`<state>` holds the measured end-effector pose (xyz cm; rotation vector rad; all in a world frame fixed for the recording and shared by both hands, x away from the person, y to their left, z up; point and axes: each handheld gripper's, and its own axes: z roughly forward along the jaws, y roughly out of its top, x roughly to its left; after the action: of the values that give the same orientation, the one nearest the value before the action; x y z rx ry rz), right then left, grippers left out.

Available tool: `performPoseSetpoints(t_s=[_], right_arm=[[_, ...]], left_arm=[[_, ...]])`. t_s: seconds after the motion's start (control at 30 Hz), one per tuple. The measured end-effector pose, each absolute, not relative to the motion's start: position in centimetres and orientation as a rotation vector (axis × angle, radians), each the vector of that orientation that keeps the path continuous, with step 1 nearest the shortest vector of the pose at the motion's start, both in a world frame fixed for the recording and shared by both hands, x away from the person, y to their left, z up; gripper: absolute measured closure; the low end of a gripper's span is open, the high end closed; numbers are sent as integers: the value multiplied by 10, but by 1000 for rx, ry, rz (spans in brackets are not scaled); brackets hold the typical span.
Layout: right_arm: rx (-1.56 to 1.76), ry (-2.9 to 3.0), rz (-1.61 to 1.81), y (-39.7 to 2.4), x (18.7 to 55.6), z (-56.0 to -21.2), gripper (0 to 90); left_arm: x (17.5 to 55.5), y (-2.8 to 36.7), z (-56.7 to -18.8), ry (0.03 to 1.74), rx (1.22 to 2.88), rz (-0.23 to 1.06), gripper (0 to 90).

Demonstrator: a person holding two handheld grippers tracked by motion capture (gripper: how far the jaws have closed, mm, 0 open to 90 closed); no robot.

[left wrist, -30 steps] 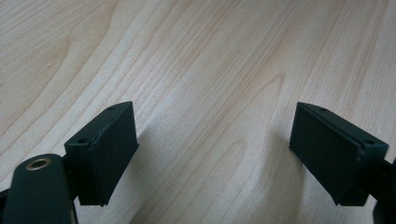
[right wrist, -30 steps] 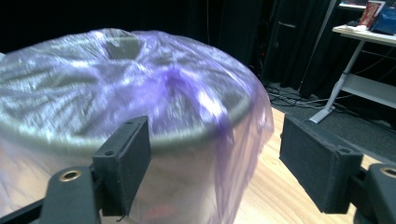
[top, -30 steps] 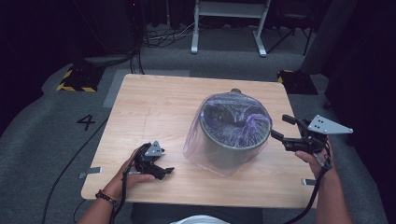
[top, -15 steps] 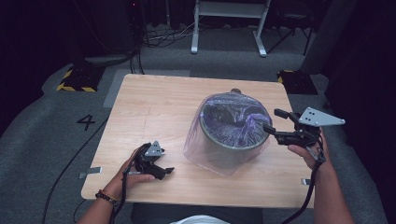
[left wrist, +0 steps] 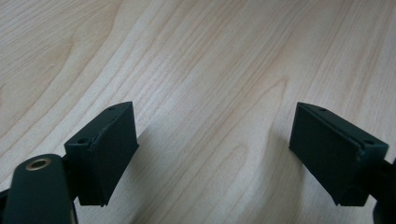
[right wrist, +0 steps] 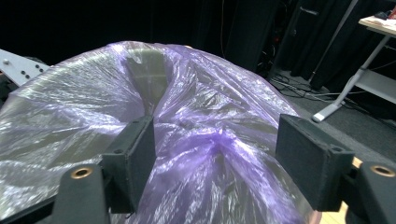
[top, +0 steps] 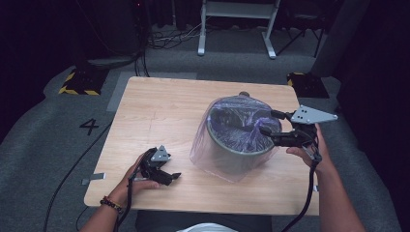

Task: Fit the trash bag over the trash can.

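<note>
Bin: round, dark grey, upright on wooden table, right of centre, nearer the person's side than the far edge. Lined w/ thin translucent purple bag. Film drapes over the rim and down the outside wall; the skirt reaches the tabletop on the near-left side. Inside, the plastic is crumpled and pulled into folds that run toward a gathered knot near the middle; glossy, lots of wrinkles. In right gripper view the bag bulges up as a dome w/ a deep crease down the centre, dark bin wall visible through it at the top.

Right gripper: held level over the bin's right rim, pointing in toward the bag's centre. Jaws wide apart, nothing clamped. In its own view the bunched film sits between and beyond the right gripper pads; can't tell if the left pad brushes the plastic, right pad looks clear of it.

Left gripper: resting on the table near the front-left, well apart from the bin, hand wrapped round it. Jaws apart, empty. Its own view has bare wood grain between the left gripper pads, tips close to the table surface.
</note>
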<state>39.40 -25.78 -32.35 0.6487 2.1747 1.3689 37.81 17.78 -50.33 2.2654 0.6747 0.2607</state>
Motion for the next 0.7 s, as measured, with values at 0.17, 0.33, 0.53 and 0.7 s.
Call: performPoseSetpoints(t_s=[0.17,0.33,0.53,0.7], right_arm=[[629,2201,1337,-249,396,-322,282],[622,2232,1308,-241,399,-320,277],[621,2270,1262,-235,402,-321,260],[624,2297,1230,-231,405,-322,257]], left_arm=[[381,169,-502,660,2266,253,160],[384,162,-499,646,2259,263,159],[383,154,-490,607,2239,298,159],[385,145,-482,584,2205,301,159]])
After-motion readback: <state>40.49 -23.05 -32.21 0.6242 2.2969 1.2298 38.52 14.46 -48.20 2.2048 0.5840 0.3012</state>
